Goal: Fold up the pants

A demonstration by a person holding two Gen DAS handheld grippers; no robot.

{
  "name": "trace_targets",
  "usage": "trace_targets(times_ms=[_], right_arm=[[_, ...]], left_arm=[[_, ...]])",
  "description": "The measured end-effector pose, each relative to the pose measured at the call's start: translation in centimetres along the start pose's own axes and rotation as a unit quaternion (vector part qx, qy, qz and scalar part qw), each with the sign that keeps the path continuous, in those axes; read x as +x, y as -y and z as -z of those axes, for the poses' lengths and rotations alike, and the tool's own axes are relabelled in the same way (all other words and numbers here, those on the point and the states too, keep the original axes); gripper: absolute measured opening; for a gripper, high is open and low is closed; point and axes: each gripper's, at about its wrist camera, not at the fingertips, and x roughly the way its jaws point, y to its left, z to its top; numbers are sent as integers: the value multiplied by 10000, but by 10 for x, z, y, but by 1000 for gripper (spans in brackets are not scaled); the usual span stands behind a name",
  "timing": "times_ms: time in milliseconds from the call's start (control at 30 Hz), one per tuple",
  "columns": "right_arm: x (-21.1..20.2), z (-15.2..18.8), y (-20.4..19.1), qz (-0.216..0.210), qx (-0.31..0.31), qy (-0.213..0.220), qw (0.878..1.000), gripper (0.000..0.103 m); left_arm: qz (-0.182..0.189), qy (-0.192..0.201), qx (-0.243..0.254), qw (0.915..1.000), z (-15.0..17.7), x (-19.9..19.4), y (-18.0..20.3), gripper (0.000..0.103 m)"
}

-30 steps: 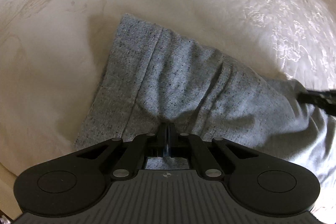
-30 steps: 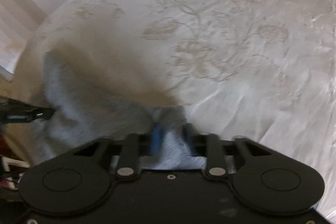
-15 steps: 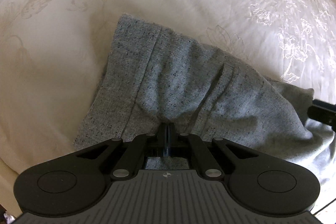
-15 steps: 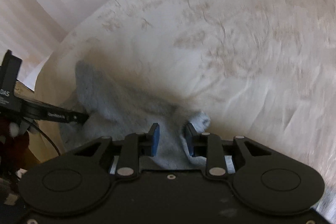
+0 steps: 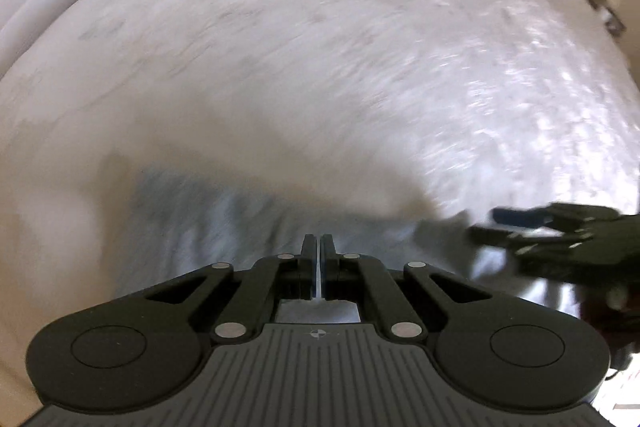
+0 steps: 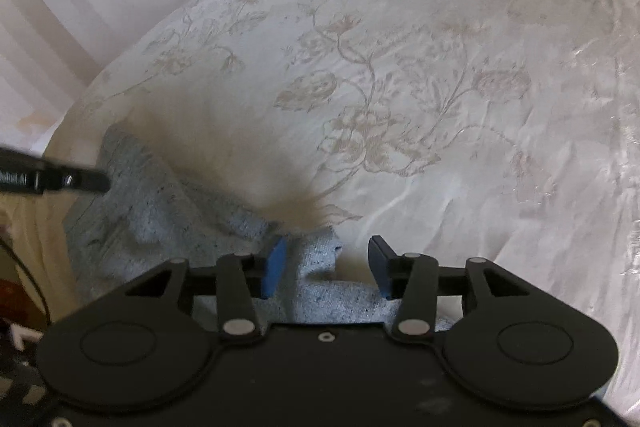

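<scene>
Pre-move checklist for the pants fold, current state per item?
1. Left gripper shut: ok, the fingers meet with only a thin slit between them.
2. Left gripper actually pinching the pants: cannot tell, the left wrist view is motion-blurred.
3. Right gripper released: ok, its blue pads stand wide apart, with grey cloth lying loose between them.
4. Pants lying flat: not ok, the cloth is bunched in ridges near the right gripper.
5. Pants fully on the bedspread: cannot tell, their left part sits near the bed's edge.
6. Grippers apart from each other: ok, a visible gap in both views.
</scene>
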Motion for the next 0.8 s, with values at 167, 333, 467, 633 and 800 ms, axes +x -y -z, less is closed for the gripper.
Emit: trace_targets(times_ms=[167,333,467,633,800], right_arm=[[10,3,-6,-131,-74,-170,9997,5],[-14,28,-47,24,-626,131,9980,6],[-17,52,-79,298,-1030,184,9941,6],[-15,75,-102,528,-1251,208,9905,5],[-21,82,-103,555,-1132,259,9917,5]], left_arm=[[273,-101,177,9994,-20,24,24,3],[469,-320,429,9975,-28,44,44,3],[707,-592,565,9941,-28,57,56,3],[990,-964,945,9859,-17,74,75,3],[709,-1612,1128,9779,7,101,77,3]])
